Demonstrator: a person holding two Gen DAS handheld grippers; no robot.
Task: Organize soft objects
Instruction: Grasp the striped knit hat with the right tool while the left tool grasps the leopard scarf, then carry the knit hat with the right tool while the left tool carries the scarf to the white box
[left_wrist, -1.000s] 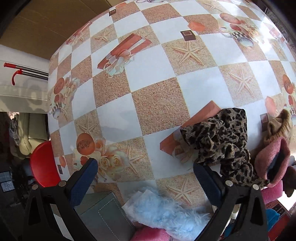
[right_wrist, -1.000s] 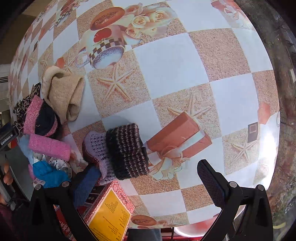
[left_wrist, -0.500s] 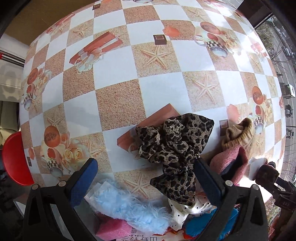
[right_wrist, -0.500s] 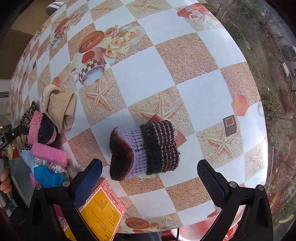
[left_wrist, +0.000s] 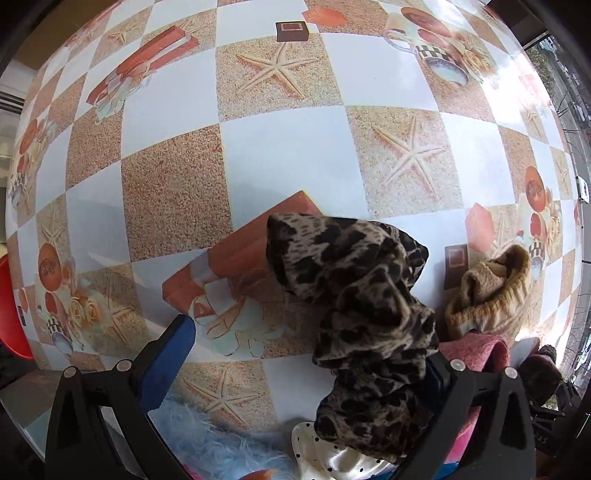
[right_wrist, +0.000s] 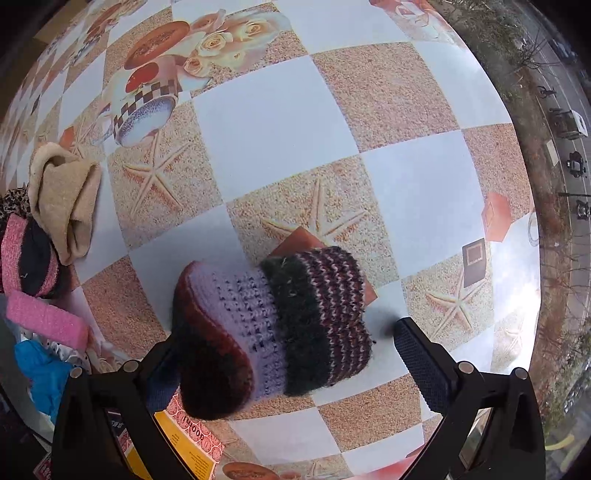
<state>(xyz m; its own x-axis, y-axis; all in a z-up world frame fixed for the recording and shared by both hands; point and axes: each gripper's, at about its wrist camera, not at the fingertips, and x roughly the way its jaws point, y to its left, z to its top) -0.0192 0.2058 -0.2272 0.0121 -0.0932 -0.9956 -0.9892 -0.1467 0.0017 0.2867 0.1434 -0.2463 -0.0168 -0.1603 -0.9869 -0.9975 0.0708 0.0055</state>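
Observation:
A leopard-print cloth (left_wrist: 362, 306) lies crumpled on the checked tablecloth (left_wrist: 280, 158). My left gripper (left_wrist: 301, 362) is open around it. The cloth drapes in front of the right finger and hides its pad; the left finger (left_wrist: 166, 358) stands apart from it. A knitted hat (right_wrist: 280, 328) in lilac with dark striped bands lies on its side between the fingers of my open right gripper (right_wrist: 291, 362). It covers the left finger, and a small gap separates it from the right finger (right_wrist: 417, 358).
A beige knit hat (left_wrist: 487, 295), also (right_wrist: 62, 199), and a pink-and-dark hat (right_wrist: 29, 258) lie between the two grippers. Pale blue fluff (left_wrist: 221, 446), a dotted white cloth (left_wrist: 332, 458), a blue cloth (right_wrist: 44, 373) and a red-yellow box (right_wrist: 184, 443) crowd the near edge.
Both grippers have come closer to the table. The left one slid right until the leopard cloth covers its right finger. The knitted hat now sits between the right gripper's fingers.

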